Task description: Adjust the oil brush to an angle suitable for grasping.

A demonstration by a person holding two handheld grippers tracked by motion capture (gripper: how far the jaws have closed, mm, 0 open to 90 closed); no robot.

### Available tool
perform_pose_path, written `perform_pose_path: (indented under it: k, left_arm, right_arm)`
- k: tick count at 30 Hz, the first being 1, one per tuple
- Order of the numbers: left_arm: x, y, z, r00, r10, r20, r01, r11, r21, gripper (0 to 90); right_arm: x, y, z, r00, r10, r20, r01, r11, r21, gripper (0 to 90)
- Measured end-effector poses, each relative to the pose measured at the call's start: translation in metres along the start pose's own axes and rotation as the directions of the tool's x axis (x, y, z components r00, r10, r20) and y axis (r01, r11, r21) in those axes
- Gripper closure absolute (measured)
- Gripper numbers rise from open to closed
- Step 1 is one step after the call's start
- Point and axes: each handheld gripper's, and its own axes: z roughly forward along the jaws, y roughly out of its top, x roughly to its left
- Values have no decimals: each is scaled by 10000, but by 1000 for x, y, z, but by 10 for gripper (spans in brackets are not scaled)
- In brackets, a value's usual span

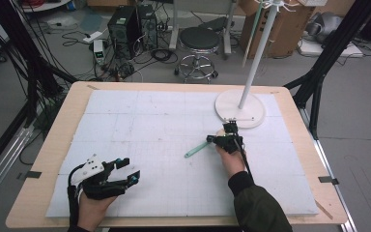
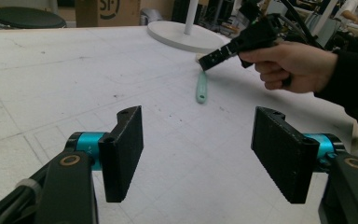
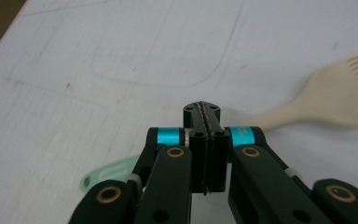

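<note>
Green-handled utensil (image 1: pixel 196 149) lies flat on the white foam mat (image 1: pixel 140 121), a little right of centre, handle end pointing toward my near-left. From my right gripper view its head reads as a cream slotted spatula blade (image 3: pixel 342 100) with a green handle tip (image 3: pixel 107 175) poking out below the linkage. My right gripper (image 1: pixel 227 135) sits directly over the utensil near its head end; jaws pressed flat together, nothing visibly between them, and I cannot tell whether they touch the utensil. My left gripper (image 1: pixel 128 171) rests at the near-left of the mat, well apart from the utensil, jaws spread wide and empty, bare mat between the pads (image 2: pixel 126 149). Just beyond the right gripper stands a white round-based stand (image 1: pixel 239 108) with an upright pole. Mat covers a wooden table (image 1: pixel 53 145).
</note>
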Motion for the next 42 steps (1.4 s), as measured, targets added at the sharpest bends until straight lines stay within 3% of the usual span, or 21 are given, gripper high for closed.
perform_pose_path:
  k: [3, 8, 9, 14, 22, 28, 33, 42]
  left_arm:
    - [0, 0, 0, 10000, 8, -10, -8, 10000, 2, 347]
    - [1, -1, -3, 10000, -62, -68, 61, 10000, -55, 347]
    - [1, -1, -4, 10000, -63, -61, 62, 10000, -62, 347]
    - [1, -1, -5, 10000, -58, -65, 58, 10000, -51, 347]
    - [0, -1, -5, 9999, -43, -92, 42, 10000, -58, 347]
    - [-1, -1, -4, 10000, -1, -48, 0, 10000, -46, 347]
    - [-1, -1, -4, 10000, 4, -64, -4, 10000, -30, 347]
    - [-1, -1, -2, 10000, -20, -77, 20, 10000, -11, 348]
  right_arm:
    - [-6, 12, 4, 9996, 112, 241, -114, 9999, 66, 900]
    - [-10, 21, 16, 9962, -117, 861, 80, 9990, 437, 900]
    - [-13, 21, 17, 9977, 77, 675, -103, 9992, 392, 900]
    - [-20, 23, 11, 9945, -50, 1049, 13, 9994, 354, 900]
    - [-22, 22, -4, 9858, -670, 1537, 493, 9920, 1166, 900]
    - [-27, 10, -19, 9901, -690, 1223, 508, 9879, 1468, 900]
    - [-32, -7, -32, 9978, -128, 646, 45, 9917, 1283, 900]
    - [-29, -26, -45, 9994, -224, 260, 190, 9922, 1234, 900]
